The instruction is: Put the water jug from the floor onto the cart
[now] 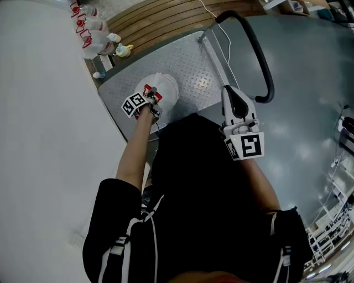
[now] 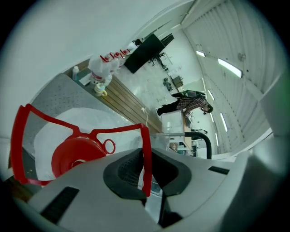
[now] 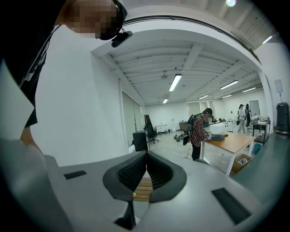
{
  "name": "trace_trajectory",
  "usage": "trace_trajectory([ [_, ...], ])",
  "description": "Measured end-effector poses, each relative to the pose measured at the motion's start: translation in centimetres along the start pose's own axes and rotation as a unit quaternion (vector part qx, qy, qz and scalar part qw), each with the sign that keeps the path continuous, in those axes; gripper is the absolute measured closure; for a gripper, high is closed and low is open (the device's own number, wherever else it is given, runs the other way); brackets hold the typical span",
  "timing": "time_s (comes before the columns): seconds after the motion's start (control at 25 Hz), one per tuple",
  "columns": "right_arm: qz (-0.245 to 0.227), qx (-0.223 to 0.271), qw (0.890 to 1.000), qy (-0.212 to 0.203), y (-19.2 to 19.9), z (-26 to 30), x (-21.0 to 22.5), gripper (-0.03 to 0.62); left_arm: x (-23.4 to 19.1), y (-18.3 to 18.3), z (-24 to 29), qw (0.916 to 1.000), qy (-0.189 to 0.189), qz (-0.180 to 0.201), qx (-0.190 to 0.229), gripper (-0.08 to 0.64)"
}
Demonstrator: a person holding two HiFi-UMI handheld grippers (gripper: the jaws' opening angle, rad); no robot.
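Jaws: left gripper [image 2: 146, 170] clamped on the thin red handle [image 2: 118, 130] of the water jug [image 1: 166, 85], which is over the cart [image 1: 188, 61] deck. Right gripper [image 3: 146, 174] closed, empty, beside the cart's push bar [image 1: 260, 61].
Jug: likely heavy, sloshing, thin-walled; the handle is the soundest hold.
Deck: ribbed metal, probably grippy.
Room: more jugs [image 1: 91, 33] beyond the cart.

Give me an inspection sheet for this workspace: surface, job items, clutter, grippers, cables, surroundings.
Surface: cart deck, bare patterned metal, black push handle at one end.
Job's things: water jug over the deck, red cap on.
Clutter: spare jugs and a small yellow item beside the deck.
Grippers: left gripper shut on the jug's red handle; right gripper shut, empty.
Cables: white cable across the wooden slats.
Surroundings: person in a plaid shirt at a desk.
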State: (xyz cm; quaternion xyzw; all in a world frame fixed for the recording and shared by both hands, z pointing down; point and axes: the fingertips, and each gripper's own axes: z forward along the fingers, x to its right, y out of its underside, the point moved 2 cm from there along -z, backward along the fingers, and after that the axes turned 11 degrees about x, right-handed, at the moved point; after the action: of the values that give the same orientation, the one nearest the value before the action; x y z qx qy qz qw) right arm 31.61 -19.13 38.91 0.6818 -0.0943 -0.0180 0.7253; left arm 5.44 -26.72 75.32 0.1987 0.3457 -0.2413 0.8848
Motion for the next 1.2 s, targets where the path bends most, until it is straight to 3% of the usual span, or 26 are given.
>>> trace_trajectory([
  [0.12,0.006,-0.002,1.0,-0.002,0.3,-0.5,0.4,0.574,1.2,1.0,1.8,0.9986,0.039,-0.004,-0.036,0.508],
  [0.32,0.028,-0.024,0.999,-0.003,1.3,-1.4,0.6,0.574,2.3,3.8,2.7,0.9962,0.043,-0.023,-0.072,0.507],
  [0.44,0.032,-0.029,0.999,-0.011,1.3,-1.6,0.6,0.574,2.5,4.3,2.3,0.997,0.037,-0.018,-0.066,0.506],
  [0.64,0.05,-0.025,0.998,-0.016,1.7,-2.6,0.1,0.574,2.9,4.6,0.5,0.9969,0.043,-0.057,-0.034,0.48],
  [0.88,0.055,-0.018,0.998,-0.019,1.9,-2.9,-2.1,0.574,4.4,5.4,-4.2,0.9955,0.09,-0.009,-0.027,0.48],
  [1.04,0.069,-0.012,0.997,-0.028,1.7,-4.3,-5.0,0.574,6.4,6.1,-8.9,0.9907,0.123,0.054,-0.024,0.482],
  [1.2,0.071,-0.003,0.996,-0.049,1.2,-5.3,-8.5,0.574,9.3,5.7,-13.9,0.9812,0.169,0.091,0.025,0.511],
])
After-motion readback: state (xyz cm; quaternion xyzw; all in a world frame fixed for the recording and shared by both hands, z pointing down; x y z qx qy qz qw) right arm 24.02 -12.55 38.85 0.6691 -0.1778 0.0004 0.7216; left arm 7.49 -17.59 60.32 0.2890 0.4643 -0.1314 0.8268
